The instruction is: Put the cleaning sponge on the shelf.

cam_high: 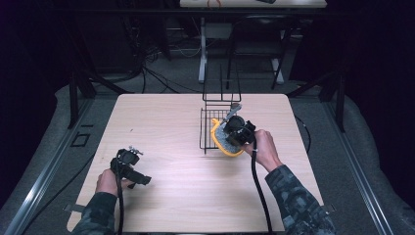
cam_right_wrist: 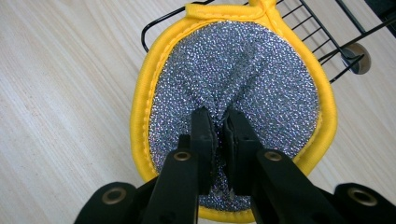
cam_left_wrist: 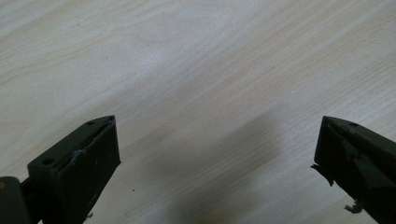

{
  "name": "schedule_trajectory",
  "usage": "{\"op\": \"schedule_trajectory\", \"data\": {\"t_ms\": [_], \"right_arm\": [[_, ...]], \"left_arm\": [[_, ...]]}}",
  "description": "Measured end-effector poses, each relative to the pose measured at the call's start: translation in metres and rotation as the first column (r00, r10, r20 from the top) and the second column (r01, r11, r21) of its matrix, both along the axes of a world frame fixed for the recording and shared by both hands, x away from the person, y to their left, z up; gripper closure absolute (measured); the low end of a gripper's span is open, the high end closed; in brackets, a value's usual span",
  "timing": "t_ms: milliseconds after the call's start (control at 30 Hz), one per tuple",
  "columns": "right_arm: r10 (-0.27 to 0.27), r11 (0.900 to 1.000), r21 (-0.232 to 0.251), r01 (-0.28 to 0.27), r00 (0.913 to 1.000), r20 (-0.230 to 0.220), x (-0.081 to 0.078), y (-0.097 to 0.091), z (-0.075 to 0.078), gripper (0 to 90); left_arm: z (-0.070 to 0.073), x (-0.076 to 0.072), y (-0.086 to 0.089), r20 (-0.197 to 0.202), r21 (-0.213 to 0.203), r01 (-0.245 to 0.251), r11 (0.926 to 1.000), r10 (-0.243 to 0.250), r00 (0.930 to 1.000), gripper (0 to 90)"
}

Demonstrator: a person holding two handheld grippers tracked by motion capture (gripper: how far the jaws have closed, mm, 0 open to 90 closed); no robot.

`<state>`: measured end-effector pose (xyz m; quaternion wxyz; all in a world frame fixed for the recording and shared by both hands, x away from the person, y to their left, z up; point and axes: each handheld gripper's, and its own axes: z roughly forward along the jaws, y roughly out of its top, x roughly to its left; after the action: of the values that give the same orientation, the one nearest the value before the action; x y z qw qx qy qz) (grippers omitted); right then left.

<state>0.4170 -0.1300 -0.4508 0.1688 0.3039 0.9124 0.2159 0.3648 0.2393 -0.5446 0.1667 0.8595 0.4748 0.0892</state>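
Leftmost, your left hand-held gripper (cam_high: 128, 157) sits low over the near left part of the worktop (cam_high: 166, 127), jaws spread wide apart with bare pale wood between them; nothing is gripped. Next item, toward the middle: a black wire rack (cam_high: 210, 128) stands on the far centre of the worktop, its upright back rising behind a flat gridded base. Then the scouring pad (cam_right_wrist: 233, 70), round, with a glittering silver-grey face and a yellow stitched border; it lies partly over the rack's near right corner and partly over the wood. Rightmost, your right hand-held gripper (cam_right_wrist: 218, 133) is clamped on that pad, jaws nearly together, pinching a fold of the silver face near its lower middle.
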Motion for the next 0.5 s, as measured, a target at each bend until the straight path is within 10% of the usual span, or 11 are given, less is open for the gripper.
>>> {"op": "schedule_trajectory", "data": {"t_ms": [500], "right_arm": [[-0.011, 0.9999, -0.006, 0.011, 0.9994, 0.032, 0.009, 0.013, -0.011, 82.9]], "left_arm": [[0.0, 0.0, 0.0, -0.002, 0.002, 0.005, 1.0, -0.005, 1.0, 0.1]]}}
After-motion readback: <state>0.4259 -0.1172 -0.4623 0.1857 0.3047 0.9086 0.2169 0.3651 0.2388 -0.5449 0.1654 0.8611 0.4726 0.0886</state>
